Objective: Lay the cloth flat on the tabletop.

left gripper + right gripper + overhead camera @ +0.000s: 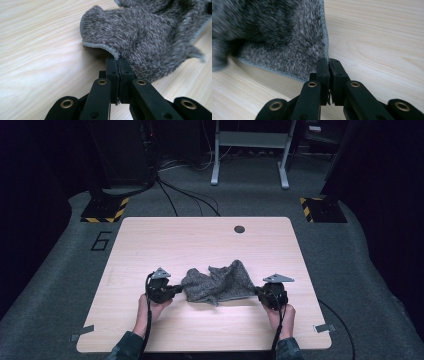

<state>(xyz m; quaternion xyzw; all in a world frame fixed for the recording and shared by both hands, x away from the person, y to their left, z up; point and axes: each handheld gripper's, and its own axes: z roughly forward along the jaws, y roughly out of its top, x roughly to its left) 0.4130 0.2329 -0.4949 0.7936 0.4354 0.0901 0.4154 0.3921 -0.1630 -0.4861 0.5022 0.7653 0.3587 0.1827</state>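
Bare counter lies open beyond, in front of and to both sides of the cloth, which bunches up between the left gripper and right gripper as the one obstacle, with a small round hole near the far edge.

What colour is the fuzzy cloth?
The fuzzy cloth is mottled grey with a plain grey stitched edge, clearest in the left gripper view.
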